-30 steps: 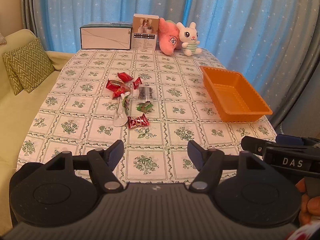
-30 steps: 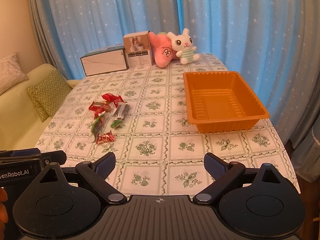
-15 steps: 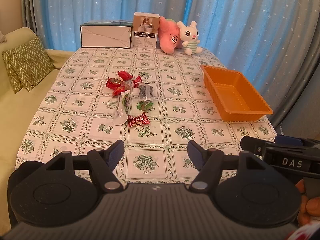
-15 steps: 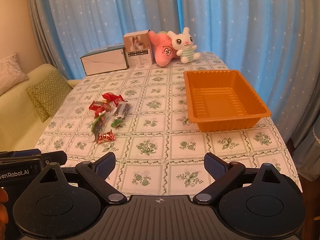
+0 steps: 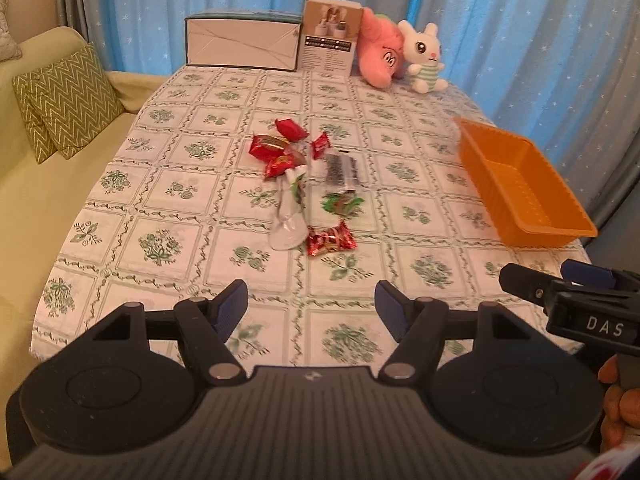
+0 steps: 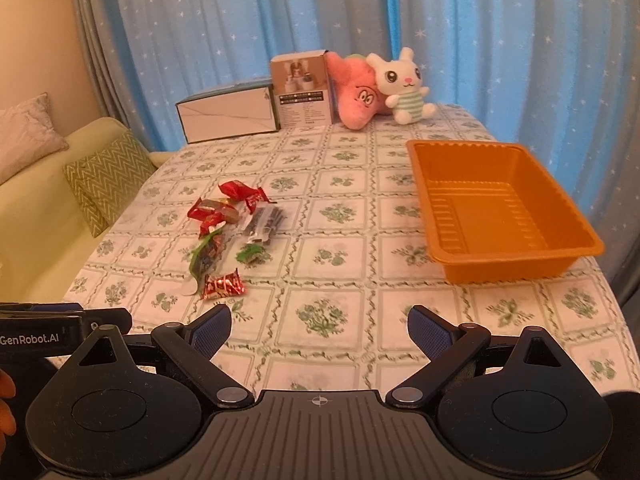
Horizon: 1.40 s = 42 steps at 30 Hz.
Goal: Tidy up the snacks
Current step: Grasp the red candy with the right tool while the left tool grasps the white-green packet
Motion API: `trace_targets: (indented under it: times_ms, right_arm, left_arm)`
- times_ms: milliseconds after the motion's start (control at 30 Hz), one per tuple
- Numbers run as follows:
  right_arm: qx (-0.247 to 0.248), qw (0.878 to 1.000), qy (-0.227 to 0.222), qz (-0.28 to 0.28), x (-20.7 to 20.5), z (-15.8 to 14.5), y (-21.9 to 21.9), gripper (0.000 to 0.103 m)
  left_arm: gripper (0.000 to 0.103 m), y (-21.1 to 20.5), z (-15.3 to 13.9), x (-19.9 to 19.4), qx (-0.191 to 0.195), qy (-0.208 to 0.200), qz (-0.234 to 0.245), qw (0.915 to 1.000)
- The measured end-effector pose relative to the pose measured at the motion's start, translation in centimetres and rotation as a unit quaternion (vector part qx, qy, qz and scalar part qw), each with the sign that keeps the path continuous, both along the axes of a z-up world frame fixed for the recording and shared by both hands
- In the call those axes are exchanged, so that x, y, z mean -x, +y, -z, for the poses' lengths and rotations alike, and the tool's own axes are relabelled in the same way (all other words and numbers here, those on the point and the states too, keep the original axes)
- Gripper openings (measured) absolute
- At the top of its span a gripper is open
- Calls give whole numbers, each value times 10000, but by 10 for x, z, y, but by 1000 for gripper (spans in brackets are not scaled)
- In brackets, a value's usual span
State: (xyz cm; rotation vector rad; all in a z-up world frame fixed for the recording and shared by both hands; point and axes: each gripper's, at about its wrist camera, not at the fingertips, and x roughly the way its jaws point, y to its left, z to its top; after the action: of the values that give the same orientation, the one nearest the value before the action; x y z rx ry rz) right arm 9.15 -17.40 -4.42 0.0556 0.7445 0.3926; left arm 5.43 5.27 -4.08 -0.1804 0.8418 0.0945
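Snacks in crinkly wrappers (image 5: 308, 184) (image 6: 234, 236) sit in a loose heap on the green-and-white floral tablecloth (image 5: 192, 216) (image 6: 340, 292), well to the left of the orange rectangular plastic tray (image 5: 520, 184) (image 6: 496, 208). That tray holds nothing, only its ribbed floor showing, and none of the snacks touch it. Nearest the tray in the heap is a clear packet of dark pieces (image 5: 340, 170) (image 6: 264, 222); farther from it lie several shiny red foil candies (image 5: 276, 148) (image 6: 224, 204) at the back of the heap. A long clear-and-green wrapper (image 5: 290, 212) (image 6: 206, 260) lies on the heap's far side from the tray, and one red twist-end candy (image 5: 330, 240) (image 6: 222, 284) sits at the heap's front edge, closest to me.

I hold my left gripper (image 5: 310, 306) above the near edge of the tablecloth, fingers spread wide, nothing between them. I hold my right gripper (image 6: 319, 328) wide apart too, and it grips nothing, hovering over the cloth in front of the tray's near left corner.

Beyond the tray, at the table's far end, stand a long white cardboard box (image 5: 242, 44) (image 6: 228, 114), a small upright printed carton (image 5: 330, 36) (image 6: 302, 88), a pink plush toy (image 5: 380, 54) (image 6: 354, 94) and a white plush bunny (image 5: 424, 58) (image 6: 404, 86).
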Motion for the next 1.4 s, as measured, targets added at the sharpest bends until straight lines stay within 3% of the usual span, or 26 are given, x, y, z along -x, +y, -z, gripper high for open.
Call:
trace_targets:
  times_ms: [167,300,467,667,800,1000,1233,1400]
  right_arm:
    - [-44,9997,-45,-245,-25,20,24,95]
    - [-32,9985,-2,-548,-45,39,49,80]
    - [224,9940,14,-1069,-63,66,83,78]
    - [1003,9782,-204,-1807,-80,103,117,73]
    - [1123,9679,-513,-2190,-89,110,128,71]
    - [1345,9416,-841,-2969,-101,109,149,56]
    - [868,9568,-1,-2775,-111,105,141,24]
    - [501,9761,149,-2109,-104,100,110,23]
  left_arm:
    - [66,20,7,-29,-174,33,29,9998]
    - [62,40,15,-53,-207,100,26,9997]
    - [58,62,27,-80,-128,169,61,9998]
    - [58,74,36,-98,-41,227,101,9997]
    - [58,78,43,-103,71,277,79,9996]
    - [58,80,50,-106,228,337,63,9992]
    - [58,75,52,-108,238,382,200,9988]
    - [57,63,53,-120,255,365,552,9975]
